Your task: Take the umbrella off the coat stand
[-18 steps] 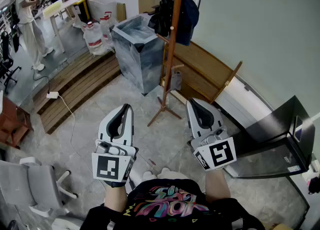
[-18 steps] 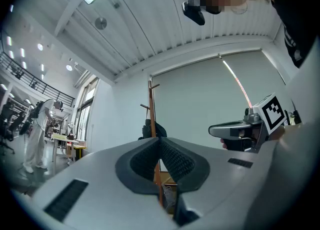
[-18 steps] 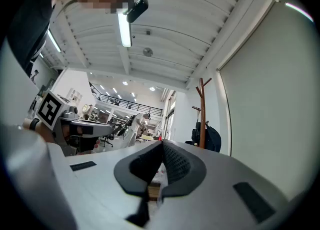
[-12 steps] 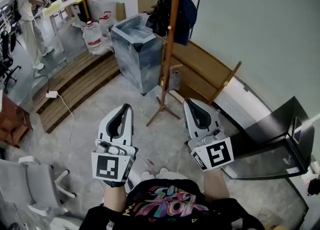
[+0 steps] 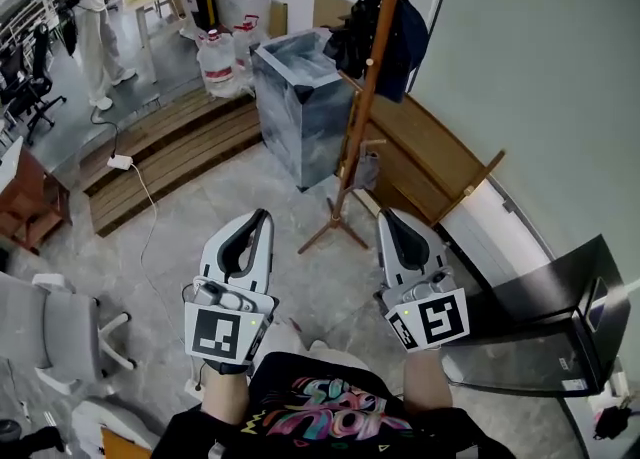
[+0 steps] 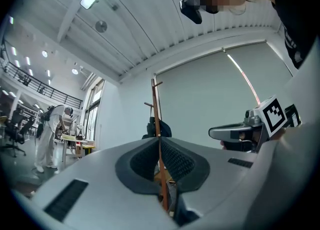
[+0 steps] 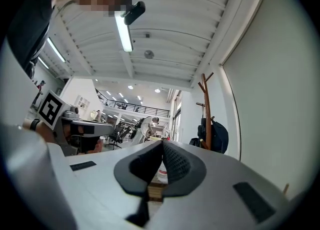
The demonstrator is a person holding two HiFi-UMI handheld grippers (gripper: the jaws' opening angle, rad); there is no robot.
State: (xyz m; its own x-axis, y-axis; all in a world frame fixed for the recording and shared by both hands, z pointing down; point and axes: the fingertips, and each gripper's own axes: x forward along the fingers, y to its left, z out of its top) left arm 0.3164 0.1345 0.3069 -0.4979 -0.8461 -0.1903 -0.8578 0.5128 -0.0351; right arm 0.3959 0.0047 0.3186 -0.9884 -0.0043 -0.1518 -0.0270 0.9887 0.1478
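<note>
A tall wooden coat stand (image 5: 364, 107) rises from the tiled floor ahead of me, its feet (image 5: 335, 232) just beyond my grippers. Dark clothing or a bag (image 5: 392, 32) hangs near its top. A small grey bundle (image 5: 368, 169), perhaps the folded umbrella, hangs from a low peg. My left gripper (image 5: 262, 217) and right gripper (image 5: 388, 215) are held side by side short of the stand, both shut and empty. The left gripper view looks along its closed jaws (image 6: 159, 141) at the pole (image 6: 156, 113). In the right gripper view the stand (image 7: 206, 108) lies right of the jaws (image 7: 162, 143).
A grey marbled box (image 5: 300, 97) stands left of the coat stand, with water bottles (image 5: 225, 52) behind it. Wooden planks (image 5: 170, 152) lie at the left and a board (image 5: 430, 152) leans on the wall. A black cabinet (image 5: 540, 317) is at the right, a white chair (image 5: 50, 327) at the left. A person (image 5: 100, 17) stands far back.
The head view has shifted, so the stand and box now sit a little further right and lower. Both grippers stay shut and level, side by side.
</note>
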